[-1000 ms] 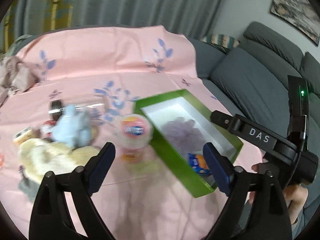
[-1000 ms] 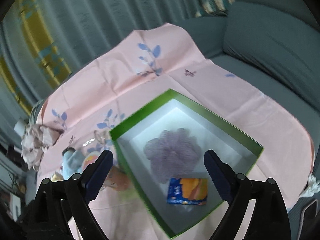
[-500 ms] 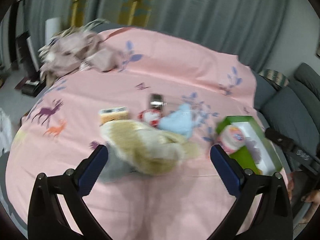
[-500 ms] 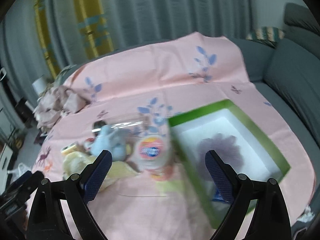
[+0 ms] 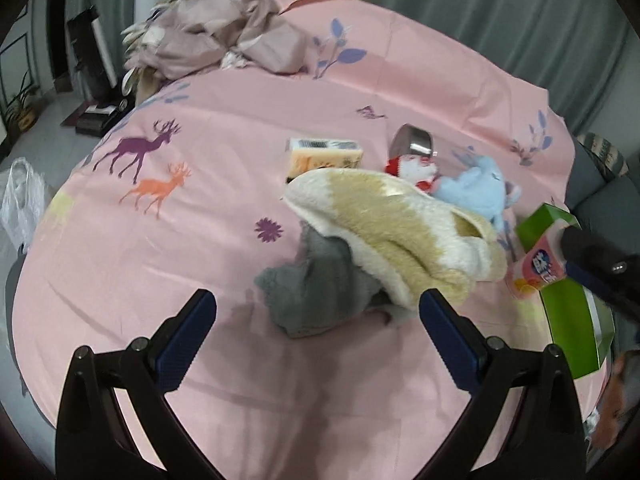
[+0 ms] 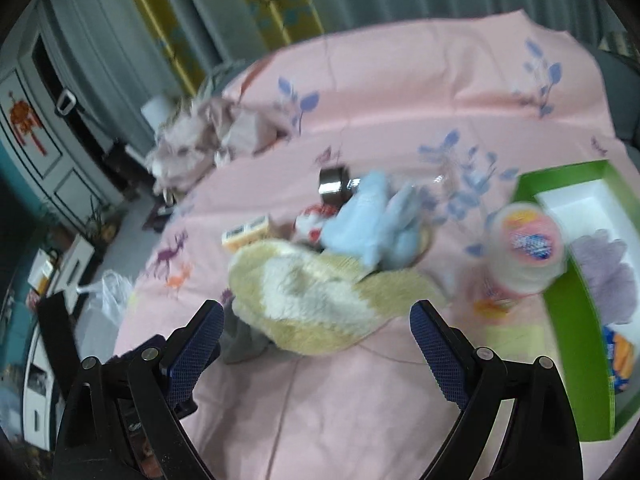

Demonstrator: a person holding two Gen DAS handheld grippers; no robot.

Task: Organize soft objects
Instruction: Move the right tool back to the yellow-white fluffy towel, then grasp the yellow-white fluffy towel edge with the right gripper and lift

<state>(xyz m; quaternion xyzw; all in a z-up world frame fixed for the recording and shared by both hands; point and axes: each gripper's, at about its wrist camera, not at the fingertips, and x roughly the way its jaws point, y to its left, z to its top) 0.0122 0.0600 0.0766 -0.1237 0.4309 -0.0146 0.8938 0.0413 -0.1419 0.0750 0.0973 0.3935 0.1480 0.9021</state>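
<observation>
Both grippers spread wide and empty over the soft pile

Just ahead of the left gripper (image 5: 318, 314) lies the grey cloth (image 5: 316, 292), under the cream fleece (image 5: 384, 224); the right gripper (image 6: 316, 328) faces that fleece; the green box (image 6: 576, 304) sits to its right.

Bare pink tablecloth (image 5: 192, 264) left open before both spread grippers. Centre blocked by cream plush (image 5: 392, 232) heaped over grey cloth (image 5: 316, 296). Behind: blue plush (image 5: 476, 192), carton (image 5: 324, 156), metal tin (image 5: 412, 142). Right side closed off by pink cup (image 6: 528, 248) touching green box (image 6: 576, 304).
</observation>
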